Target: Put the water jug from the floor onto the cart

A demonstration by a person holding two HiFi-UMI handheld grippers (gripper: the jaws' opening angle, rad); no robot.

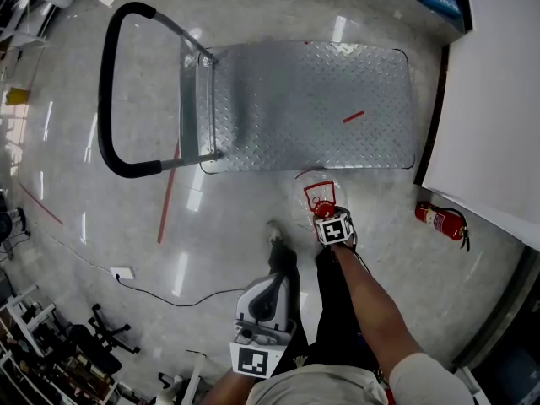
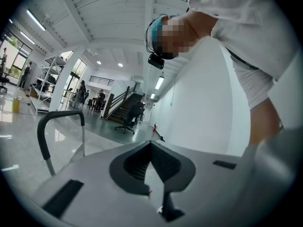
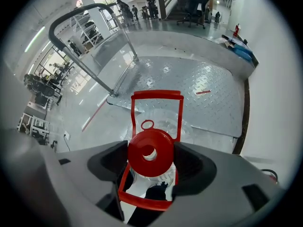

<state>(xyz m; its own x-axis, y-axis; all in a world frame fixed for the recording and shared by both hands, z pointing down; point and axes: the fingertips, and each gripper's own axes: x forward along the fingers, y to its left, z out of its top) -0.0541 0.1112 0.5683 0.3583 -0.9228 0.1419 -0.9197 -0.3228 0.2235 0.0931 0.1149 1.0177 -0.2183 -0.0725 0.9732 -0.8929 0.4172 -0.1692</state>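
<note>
Tongs, right [image 3: 151, 150]: closed on the red cap [image 3: 138, 159] of the water jug [image 1: 314, 202], one jaw pressing each side of the neck. The jug's red handle frame [image 3: 156, 94] stands up beyond the cap. Seen from the head view, the marker cube of this unit sits directly over the jug.

Tongs, left [image 2: 151, 144]: jaws together, nothing between them. They are held low by the person's body and aimed out across the hall.

Water jug: clear body, upright, off the cart [image 1: 312, 99]. It is at the floor [image 1: 228, 226], just beside the near edge of the deck, towards its right end. Whether it rests on the floor or hangs just above it cannot be told.

Cart: flat deck of ribbed metal plate, bare apart from a short red strip [image 1: 353, 116]. The black looped push handle [image 1: 105, 91] is at the left end.

Fire extinguisher [image 1: 439, 219]: red, lying on the floor to the right of the jug, near the white wall [image 1: 498, 99].

Floor: glossy grey, with a red line [image 1: 167, 197] left of the jug and a black cable [image 1: 169, 295] running to a white socket block [image 1: 122, 272].
</note>
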